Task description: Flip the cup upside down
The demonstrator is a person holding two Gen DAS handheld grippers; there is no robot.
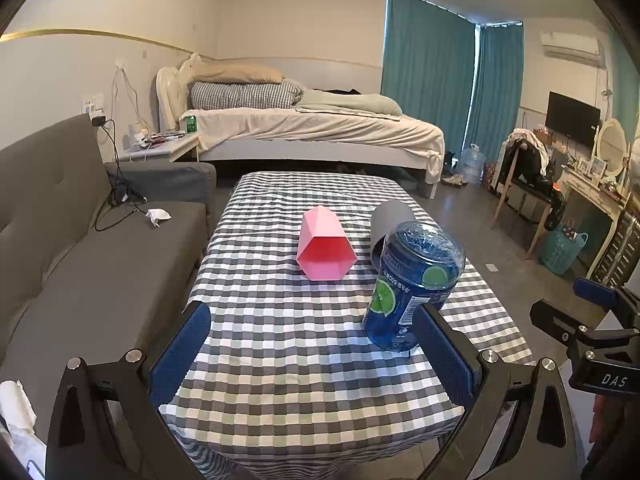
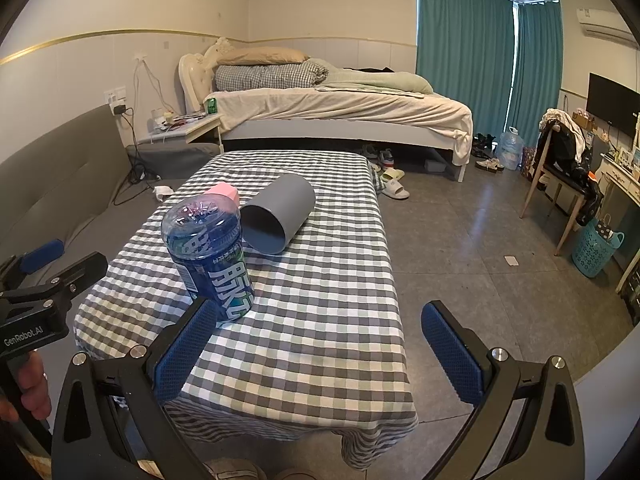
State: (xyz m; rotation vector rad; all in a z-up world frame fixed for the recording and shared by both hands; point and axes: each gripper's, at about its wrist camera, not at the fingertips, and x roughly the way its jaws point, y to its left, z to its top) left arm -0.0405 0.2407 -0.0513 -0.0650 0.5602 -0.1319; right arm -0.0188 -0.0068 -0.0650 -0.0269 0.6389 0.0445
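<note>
On the low table with the checked cloth [image 2: 328,300] there are 3 containers. A blue plastic cup [image 2: 210,264] with a printed label stands with its domed, closed end up, near the front left part of the cloth as seen from the right wrist. Just behind it a grey cup [image 2: 280,214] lies on its side, mouth turned toward the front. A pink faceted cup [image 1: 326,244] also lies on its side, left of the grey one, its red inside facing the front edge. The left gripper [image 1: 316,354] hovers over the near end of the table, jaws spread wide and holding nothing, its right pad close beside the blue cup. The right gripper [image 2: 320,354] is likewise wide open and empty. A hand [image 2: 30,390] grips the left tool's handle. A grey sofa [image 1: 80,264] sits beside the table, a bed [image 2: 340,116] beyond.
</note>
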